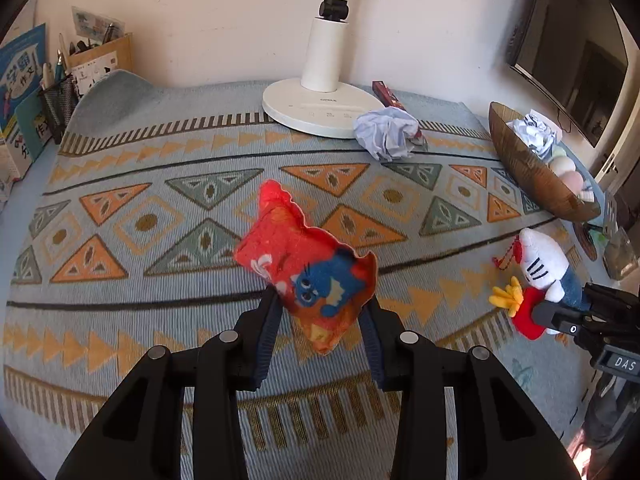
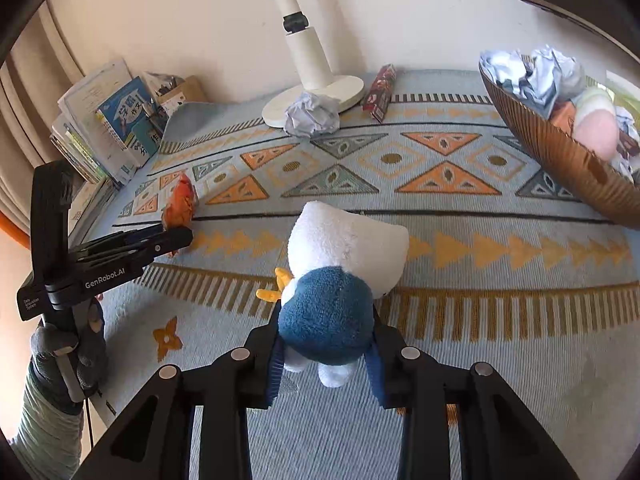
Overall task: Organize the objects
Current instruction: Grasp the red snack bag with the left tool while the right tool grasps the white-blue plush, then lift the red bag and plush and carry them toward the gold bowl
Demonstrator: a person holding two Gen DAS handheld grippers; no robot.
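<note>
Looking steeply down along each gripper's fingers, close over the patterned cloth; facing the wall and white lamp; sharing lamp, crumpled paper and brown basket from left and right.

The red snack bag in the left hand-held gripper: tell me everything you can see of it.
The red snack bag is a small, puffy, glossy pouch with crimped wavy ends, printed with a blue cartoon creature and white lettering on red and orange. It lies tilted, one end toward the lamp, its near end between the fingers of the left hand-held gripper, whose pads press on both sides. It sits over the patterned blue cloth; whether it is lifted clear is unclear. Nothing else touches it.
</note>
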